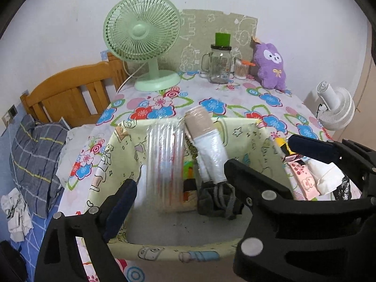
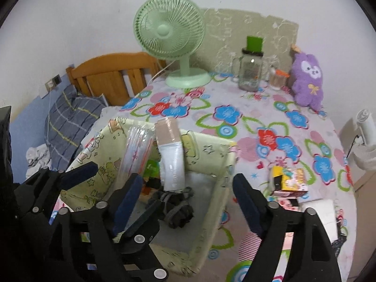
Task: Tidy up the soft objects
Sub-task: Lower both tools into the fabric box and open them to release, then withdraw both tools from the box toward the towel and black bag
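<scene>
**Both grippers spread over the bin**

I see my left gripper (image 1: 178, 185) released, its fingers straddling the bin's (image 1: 178, 251) near rim. My right gripper (image 2: 185, 202) also gapes, grasping nothing, straddling the bin's right wall. Inside, a dark pouch (image 2: 176, 213) lies on the floor beside bare floor toward the near wall; a wrapped roll (image 1: 204, 138) leans on the far rim. A purple plush (image 1: 270, 65) sits at the table's (image 2: 246, 117) far-right corner.

At centre frame the fabric basket (image 1: 256, 141) is matt printed cloth; inside it a glossy clear plastic bag (image 1: 164, 162) and a shiny film-wrapped roll (image 1: 204, 136). The worktop (image 1: 235, 98) cover is smooth flowered cloth. Upper right, a fuzzy purple plush toy (image 1: 270, 65); beside it a clear glass jar (image 1: 219, 65). Left, a varnished wooden headboard (image 1: 70, 87).
</scene>
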